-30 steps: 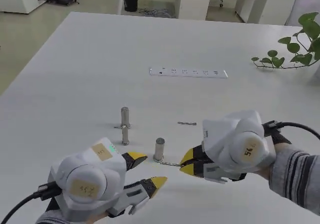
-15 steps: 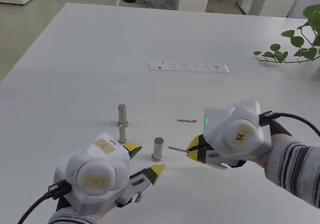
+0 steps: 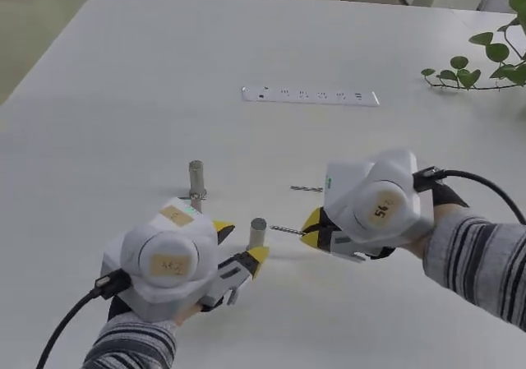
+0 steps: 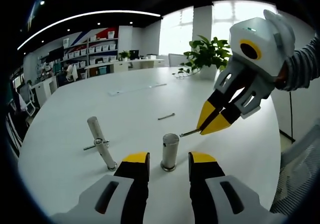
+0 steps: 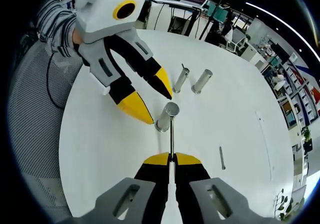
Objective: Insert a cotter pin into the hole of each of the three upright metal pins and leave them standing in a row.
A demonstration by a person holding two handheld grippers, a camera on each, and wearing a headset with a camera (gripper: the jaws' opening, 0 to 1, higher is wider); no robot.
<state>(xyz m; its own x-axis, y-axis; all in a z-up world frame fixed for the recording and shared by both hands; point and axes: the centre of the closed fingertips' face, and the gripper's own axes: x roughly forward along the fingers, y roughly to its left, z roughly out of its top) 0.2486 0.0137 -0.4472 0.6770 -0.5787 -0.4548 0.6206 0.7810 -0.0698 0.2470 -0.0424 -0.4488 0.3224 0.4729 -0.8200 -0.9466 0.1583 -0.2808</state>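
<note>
- Since a second ago, the right gripper (image 3: 311, 229) has lifted the held cotter pin (image 3: 286, 230) off the white table (image 3: 123, 98) to level with the upper part of the near metal pin (image 3: 257, 232). The left gripper (image 3: 240, 242) has moved in around that pin.
- Head view: the left gripper's jaws are spread, one yellow tip on each side of the near metal pin. The right gripper's jaws are closed on the held cotter pin, which points at the pin from the right. Farther back stands the fitted metal pin (image 3: 196, 177), partly hidden by the left gripper. A loose cotter pin (image 3: 306, 189) lies on the table beyond the right gripper, and a power strip (image 3: 311, 96) and a plant (image 3: 485, 61) are well behind.
- Left gripper view: the near metal pin (image 4: 170, 151) stands upright between the parted jaws, and I cannot tell whether they touch it. The held cotter pin (image 4: 189, 132) has its tip just beside the pin's top. The fitted metal pin (image 4: 101, 143) carries a cotter pin crosswise through it.
- Right gripper view: the jaws pinch the held cotter pin (image 5: 171, 139). Its tip meets the near metal pin (image 5: 166, 116) just under the cap; whether it has entered the hole is unclear. A third metal pin (image 5: 202, 81) stands beside the fitted one.
</note>
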